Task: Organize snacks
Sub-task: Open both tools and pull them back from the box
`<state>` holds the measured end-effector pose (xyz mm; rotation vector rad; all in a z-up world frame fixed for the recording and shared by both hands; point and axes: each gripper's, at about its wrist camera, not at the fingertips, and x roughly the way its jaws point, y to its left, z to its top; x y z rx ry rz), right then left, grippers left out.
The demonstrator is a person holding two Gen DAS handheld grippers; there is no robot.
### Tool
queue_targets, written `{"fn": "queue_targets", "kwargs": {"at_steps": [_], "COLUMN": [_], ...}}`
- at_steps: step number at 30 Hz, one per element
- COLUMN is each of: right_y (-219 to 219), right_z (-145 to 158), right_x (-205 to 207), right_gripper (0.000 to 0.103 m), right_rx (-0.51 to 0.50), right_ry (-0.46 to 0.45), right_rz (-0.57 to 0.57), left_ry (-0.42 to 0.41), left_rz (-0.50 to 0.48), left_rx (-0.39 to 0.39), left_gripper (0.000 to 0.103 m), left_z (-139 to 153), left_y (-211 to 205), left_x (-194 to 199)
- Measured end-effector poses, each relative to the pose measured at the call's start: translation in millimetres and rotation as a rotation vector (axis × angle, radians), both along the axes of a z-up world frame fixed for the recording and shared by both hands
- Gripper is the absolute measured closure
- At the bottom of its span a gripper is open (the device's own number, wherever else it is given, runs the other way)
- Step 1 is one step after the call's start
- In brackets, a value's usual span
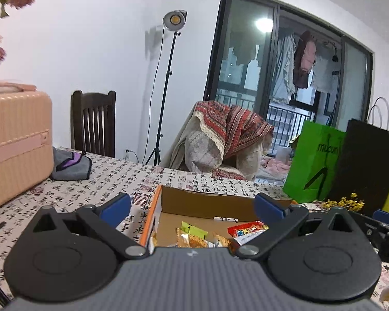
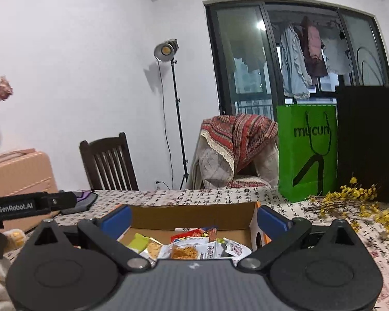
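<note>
An open cardboard box (image 1: pixel 194 202) with an orange outer side stands on the patterned tablecloth; its brown back wall (image 2: pixel 192 216) also shows in the right wrist view. Several snack packets lie inside: a green packet (image 1: pixel 193 229), a red packet (image 1: pixel 247 229), orange cracker packs (image 2: pixel 180 251) and white wrappers (image 2: pixel 234 248). My left gripper (image 1: pixel 193 206) hangs open above the near part of the box, nothing between its blue pads. My right gripper (image 2: pixel 193 219) is likewise open and empty over the box. The left gripper's black body (image 2: pixel 31 206) shows at the left of the right wrist view.
A peach suitcase (image 1: pixel 15 145) and a grey pouch (image 1: pixel 71 167) lie at the table's left. A green paper bag (image 2: pixel 307 150), a black bag (image 2: pixel 369 140) and yellow dried flowers (image 2: pixel 355 202) stand at the right. A dark chair (image 2: pixel 109 165) and a draped armchair (image 1: pixel 228 140) sit behind the table.
</note>
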<state>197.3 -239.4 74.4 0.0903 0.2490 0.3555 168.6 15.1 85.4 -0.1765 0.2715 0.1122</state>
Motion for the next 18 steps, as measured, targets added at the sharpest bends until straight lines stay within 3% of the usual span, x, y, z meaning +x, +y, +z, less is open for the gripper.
{"fn": "queue_targets", "kwargs": {"at_steps": [8,18], "right_y": [-8,-19], "right_z": [3,-25], "right_x": [-65,-121], "right_gripper": [0.0,0.0], "right_rx": [-0.003,-0.006], "right_ry": [-0.024,0.058], "right_rz": [0.027,0.057], "left_ry": [-0.04,0.011], "left_rz": [-0.074,-0.151], "left_rx": [0.027,0.037], "left_gripper": [0.0,0.0], "left_z": [5,-33], "left_y": [0,0], "left_x": [-71,-131]}}
